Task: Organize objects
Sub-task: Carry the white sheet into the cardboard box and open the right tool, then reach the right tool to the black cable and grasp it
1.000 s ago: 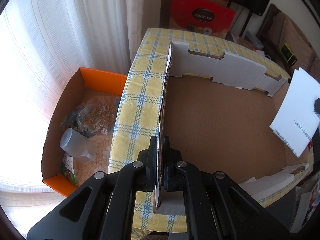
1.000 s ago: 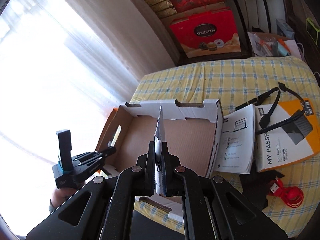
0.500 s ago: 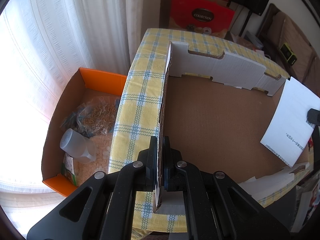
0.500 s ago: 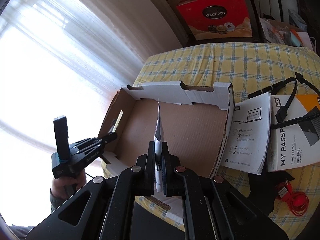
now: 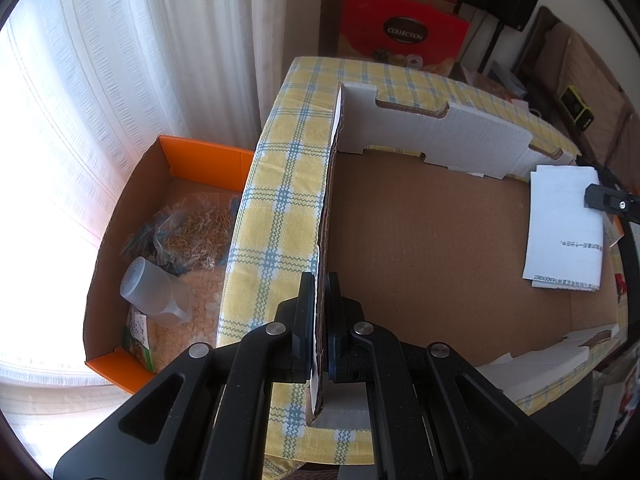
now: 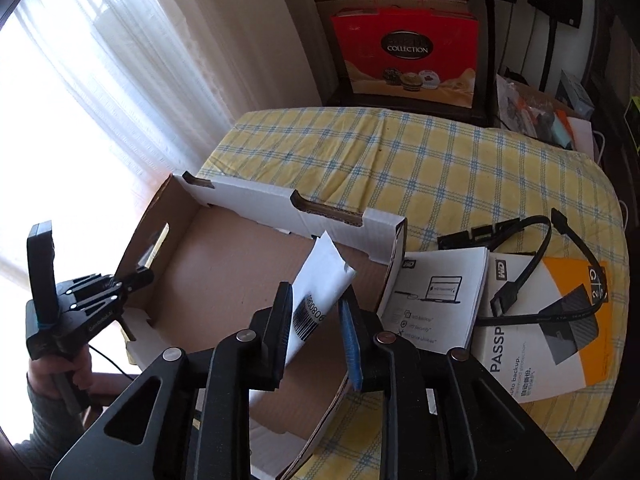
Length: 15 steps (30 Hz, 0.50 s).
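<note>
A shallow cardboard box [image 5: 432,240] with white outer walls lies open on the yellow checked table [image 5: 276,208]. My left gripper [image 5: 320,304] is shut on the box's left wall [image 5: 326,216]; it also shows in the right wrist view [image 6: 136,280]. My right gripper [image 6: 316,312] stands open over the box's right side. A folded white leaflet [image 6: 320,280] with a barcode lies between its fingers, tilted, inside the box [image 6: 224,280]. In the left wrist view the leaflet [image 5: 564,224] lies flat on the box floor by the right wall.
A booklet [image 6: 436,300], an orange-and-white hard-drive package [image 6: 548,324] and black cables [image 6: 520,276] lie on the table right of the box. An orange-rimmed box [image 5: 160,248] with bags and a plastic bottle sits on the floor at the left. A red gift box [image 6: 408,52] stands behind.
My right gripper has opened and let go of the leaflet, which has dropped from upright to lying in the box. My left gripper has kept its hold on the wall.
</note>
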Tool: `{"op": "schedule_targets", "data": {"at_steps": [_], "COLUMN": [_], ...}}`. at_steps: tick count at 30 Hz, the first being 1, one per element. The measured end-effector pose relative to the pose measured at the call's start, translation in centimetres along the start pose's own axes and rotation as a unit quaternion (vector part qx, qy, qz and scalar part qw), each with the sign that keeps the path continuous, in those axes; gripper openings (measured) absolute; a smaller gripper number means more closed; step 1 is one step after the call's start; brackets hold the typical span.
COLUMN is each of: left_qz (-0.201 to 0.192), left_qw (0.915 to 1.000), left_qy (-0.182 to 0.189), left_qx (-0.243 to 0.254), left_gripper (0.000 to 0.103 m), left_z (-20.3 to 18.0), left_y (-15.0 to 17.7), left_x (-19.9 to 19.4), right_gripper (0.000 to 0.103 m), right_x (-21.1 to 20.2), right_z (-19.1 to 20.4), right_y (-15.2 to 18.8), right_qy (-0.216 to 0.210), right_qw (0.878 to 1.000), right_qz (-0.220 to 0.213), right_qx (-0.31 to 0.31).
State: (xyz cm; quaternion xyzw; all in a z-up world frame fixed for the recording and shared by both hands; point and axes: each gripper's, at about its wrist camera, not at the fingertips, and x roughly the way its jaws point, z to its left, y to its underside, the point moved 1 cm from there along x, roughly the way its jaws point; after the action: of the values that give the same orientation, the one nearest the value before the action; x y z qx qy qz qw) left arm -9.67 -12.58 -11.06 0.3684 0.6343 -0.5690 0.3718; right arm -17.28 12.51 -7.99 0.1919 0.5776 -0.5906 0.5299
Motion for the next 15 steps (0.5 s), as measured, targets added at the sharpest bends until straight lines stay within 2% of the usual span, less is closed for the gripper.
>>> {"op": "schedule_targets", "data": {"at_steps": [7,15], "left_qz": [0.0,0.0], "left_qw": [1.0,1.0], "left_qy": [-0.001,-0.001], "left_qx": [0.001,0.002], "left_gripper": [0.004,0.004], "left_z": [0.0,0.0], "left_y": [0.0,0.0], "left_x": [0.0,0.0], "right_gripper": [0.033,0.034], "right_x": [-1.0,-4.8], "right_z": [-0.5,-2.5], "right_y": [-0.2,0.9], "right_qy": [0.026,0.047], "right_qw": [0.999,0.998], "right_qz": [-0.021,-0.043], "right_qx": [0.002,0.03]}}
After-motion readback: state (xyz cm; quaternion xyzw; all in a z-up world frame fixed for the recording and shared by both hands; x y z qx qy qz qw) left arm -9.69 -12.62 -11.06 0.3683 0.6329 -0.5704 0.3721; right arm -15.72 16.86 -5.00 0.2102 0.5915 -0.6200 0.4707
